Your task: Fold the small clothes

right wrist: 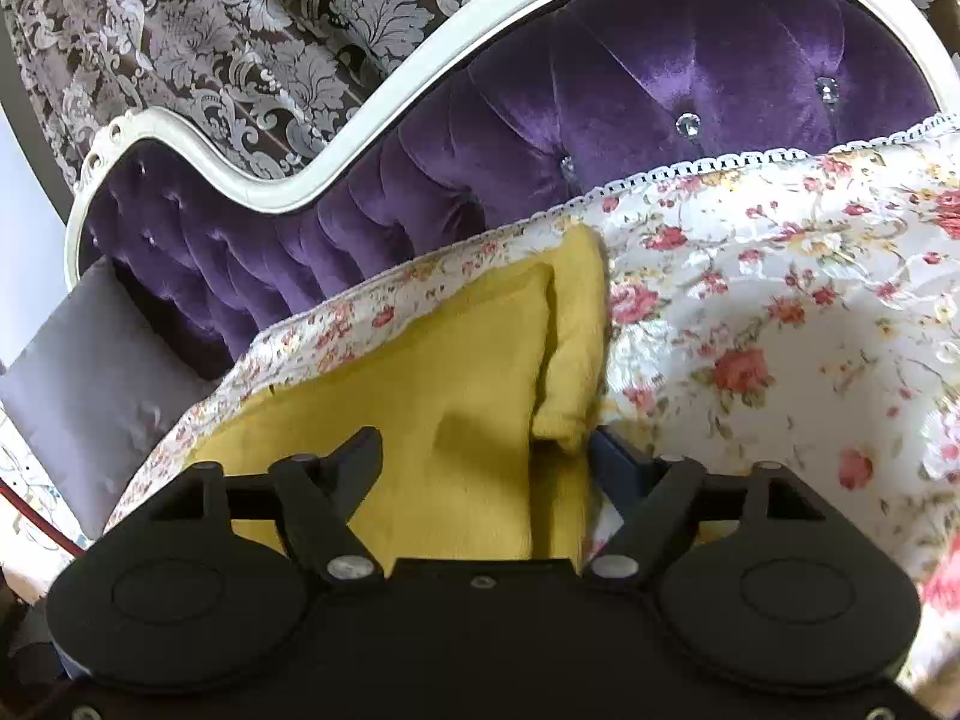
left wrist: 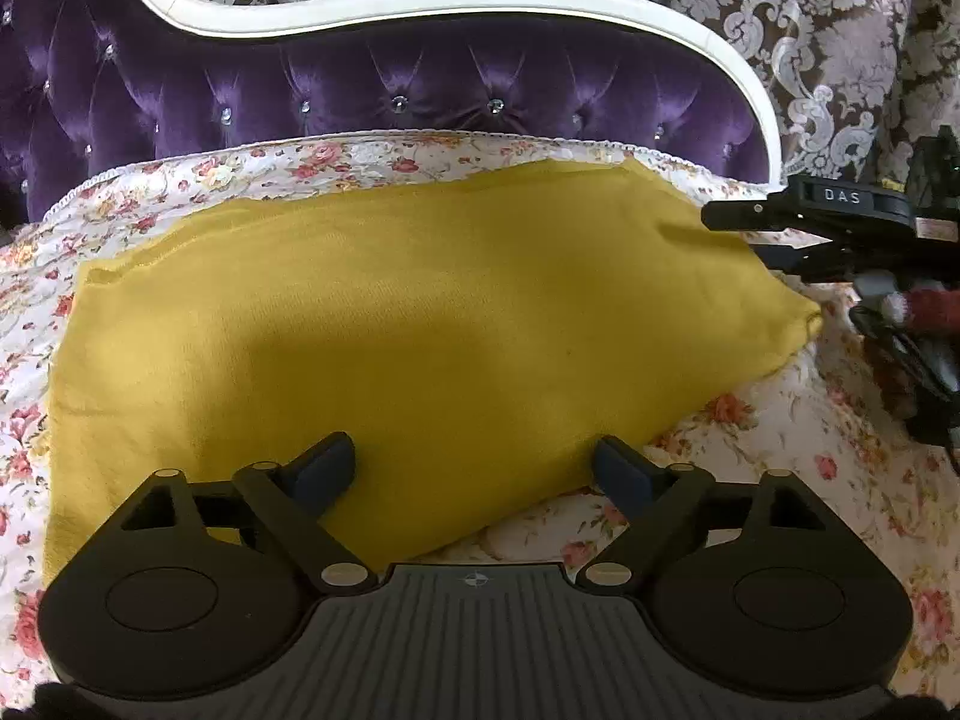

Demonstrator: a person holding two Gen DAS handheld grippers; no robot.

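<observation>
A mustard-yellow garment [left wrist: 420, 324] lies spread flat on the floral bedspread [left wrist: 780, 468]. My left gripper [left wrist: 474, 468] is open, its fingers wide apart just above the garment's near edge, holding nothing. My right gripper [right wrist: 486, 450] is open over the garment's right end [right wrist: 456, 372], where a folded-over strip of yellow cloth [right wrist: 570, 348] lies between the fingers. The right gripper also shows in the left wrist view [left wrist: 750, 234] at the garment's far right corner.
A purple tufted headboard [left wrist: 390, 90] with a white curved frame [left wrist: 750, 84] stands right behind the bed. Patterned wallpaper [right wrist: 240, 30] is behind it. A grey cushion [right wrist: 90, 360] sits at the left in the right wrist view.
</observation>
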